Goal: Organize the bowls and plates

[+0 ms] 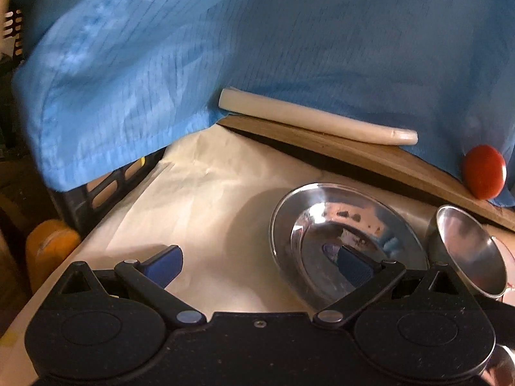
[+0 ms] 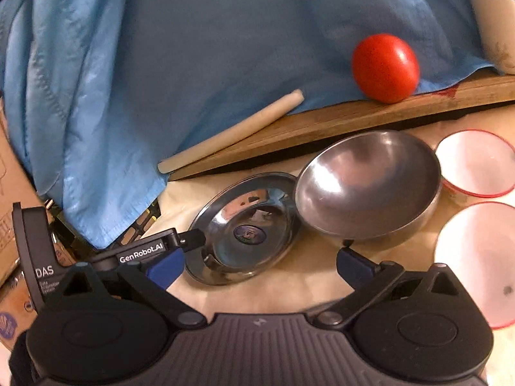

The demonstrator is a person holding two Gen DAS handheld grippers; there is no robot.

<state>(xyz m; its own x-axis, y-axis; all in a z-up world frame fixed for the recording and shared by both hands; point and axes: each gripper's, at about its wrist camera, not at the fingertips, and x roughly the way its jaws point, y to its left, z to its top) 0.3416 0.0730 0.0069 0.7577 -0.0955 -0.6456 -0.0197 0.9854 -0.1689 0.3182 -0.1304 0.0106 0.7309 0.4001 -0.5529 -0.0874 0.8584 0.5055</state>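
- Crate (image 1: 106, 189), dark and slotted, at nine o'clock of the left wrist view: mostly hidden under the blue cloth (image 1: 225, 48); its contents cannot be made out.
- Left gripper (image 1: 260, 263): fingers spread wide, nothing between them; one blue pad sits over the steel plate (image 1: 347, 238), though whether it touches is unclear. In the right wrist view a dark fingertip of this tool reaches the plate's nine o'clock rim.
- Steel plate, on the pale paper-covered table (image 1: 193, 212), centre of both views: shiny and shallow; in my judgement a pad closing on its thin rim could slip, or tip the plate against its neighbour.
- Steel bowl (image 2: 367, 186), at the plate's three o'clock: its rim overlaps or touches the plate's edge, so lifting either one may drag or clatter the other. In the left view it is cut off by the frame.
- Right gripper (image 2: 260, 265): released, jaws fully apart, empty, hovering short of plate and bowl.
- Tomato (image 2: 384, 67), at one o'clock on the wooden board (image 2: 354, 112): round and unrestrained; a knock to the board might roll it down among the dishes.
- Two white red-rimmed bowls (image 2: 473, 164), at three o'clock: both cropped and blurred; a dark speck in the nearer one is unidentifiable.
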